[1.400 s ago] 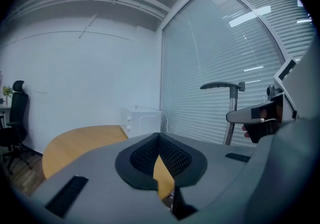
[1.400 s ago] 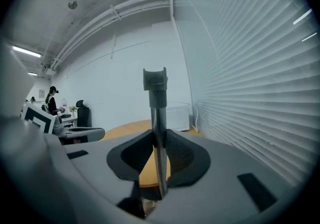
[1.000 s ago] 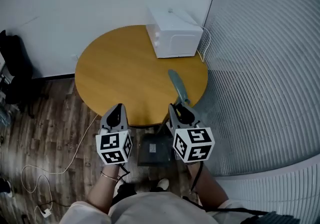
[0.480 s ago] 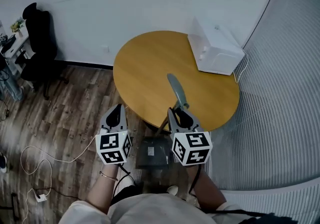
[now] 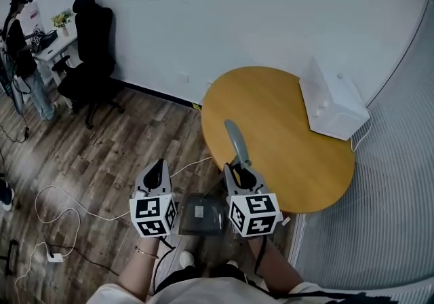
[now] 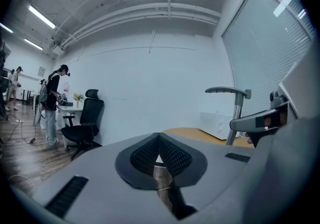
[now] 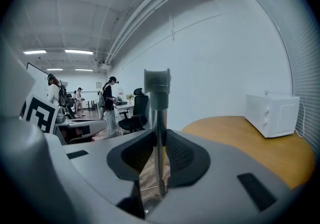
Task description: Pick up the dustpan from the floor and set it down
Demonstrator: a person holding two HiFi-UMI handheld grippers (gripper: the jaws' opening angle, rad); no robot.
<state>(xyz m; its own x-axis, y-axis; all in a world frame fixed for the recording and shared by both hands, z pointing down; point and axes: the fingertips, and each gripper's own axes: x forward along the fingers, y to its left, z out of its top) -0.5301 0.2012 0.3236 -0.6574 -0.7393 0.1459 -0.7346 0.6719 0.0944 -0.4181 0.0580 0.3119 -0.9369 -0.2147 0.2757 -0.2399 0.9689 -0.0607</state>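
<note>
The dustpan hangs off the floor. Its grey handle (image 5: 236,141) rises above my right gripper (image 5: 239,170), which is shut on the thin pole (image 7: 159,148). The dark pan (image 5: 201,214) hangs low between the two marker cubes, over the wood floor. In the right gripper view the pole runs upright between the pads up to the grip end (image 7: 157,80). My left gripper (image 5: 159,163) is held level beside it, shut with nothing in it; its pads (image 6: 159,140) meet at the tip. The left gripper view shows the handle (image 6: 229,90) off to the right.
A round wooden table (image 5: 285,160) stands just right of the grippers, with a white appliance (image 5: 333,107) on its far side. A black office chair (image 5: 91,31) and a person at a desk (image 5: 20,45) are at far left. White cables (image 5: 61,207) lie on the wood floor.
Both grippers have swung left together with the dustpan still held. The table has slid from ahead to the right, and wood floor, the chair and the person have come into view.
</note>
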